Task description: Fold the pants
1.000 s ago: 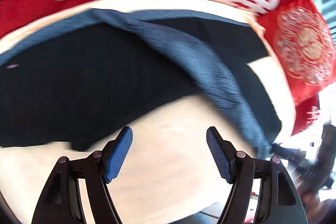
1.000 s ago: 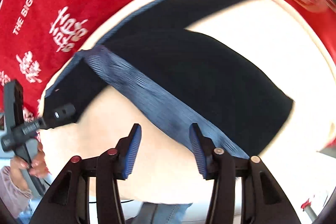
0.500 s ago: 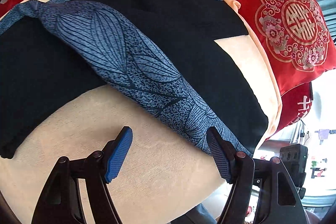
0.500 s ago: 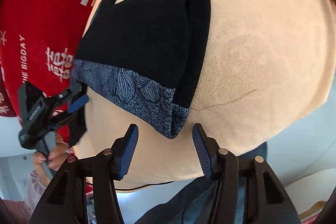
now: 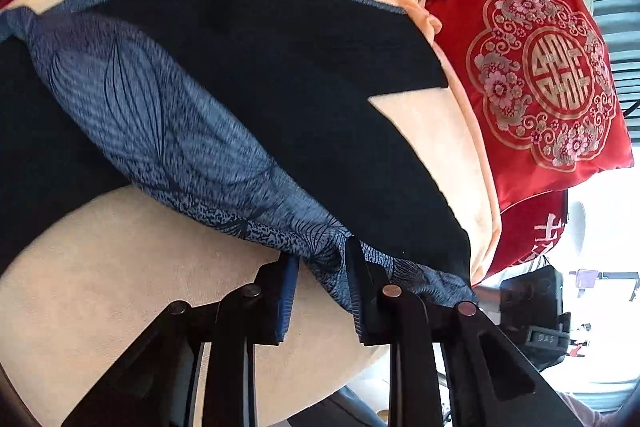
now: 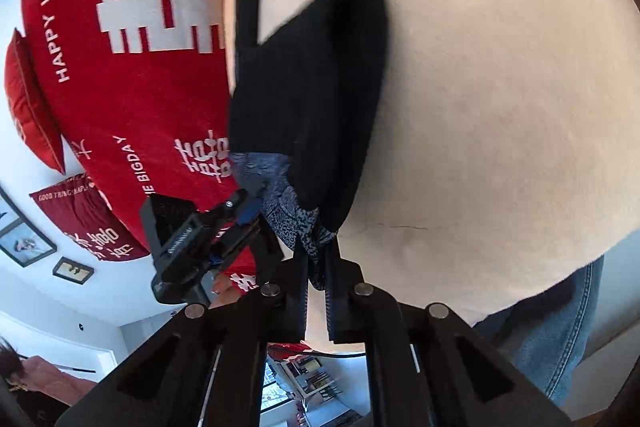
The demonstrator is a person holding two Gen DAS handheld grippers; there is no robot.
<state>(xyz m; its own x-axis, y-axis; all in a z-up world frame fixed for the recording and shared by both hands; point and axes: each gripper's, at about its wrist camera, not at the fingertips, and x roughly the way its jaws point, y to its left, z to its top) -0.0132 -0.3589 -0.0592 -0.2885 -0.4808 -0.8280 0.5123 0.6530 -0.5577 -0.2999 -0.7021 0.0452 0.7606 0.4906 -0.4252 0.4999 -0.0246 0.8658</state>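
The left claw [image 5: 322,259] is clamped on the blue leaf-print waistband [image 5: 168,131] of the pants [image 5: 304,99], its jaws drawn nearly together with a gathered bunch of cloth between them. The right claw [image 6: 317,259] is likewise closed on the waistband [image 6: 280,195], at the corner where the print meets the black cloth; in the right wrist view the left claw [image 6: 256,217] shows just beside it, so both appear to hold the same end of the garment.

From the left claw the waistband runs up and away to the left as a soft, puffed roll, with the black legs spread flat beyond it and to either side on the peach cushion [image 5: 140,267]. From the right claw the black cloth [image 6: 316,87] stretches straight ahead in a narrow doubled fold, apparently lifted.

The pants look light and limp: they will likely sag and follow whatever point is pulled, without holding any shape. The thicker waistband seems the surest place to grip, since thin black cloth could slip or bunch.

Bare cushion lies open to the right of the right claw and below the left claw, giving room to lay a fold. Red pillows [image 5: 540,87] crowd the far edge and the right of the left claw, and a red throw [image 6: 132,67] borders the right claw's left. The cushion's near rim curves away close under both claws; cloth dragged that way could slide off.
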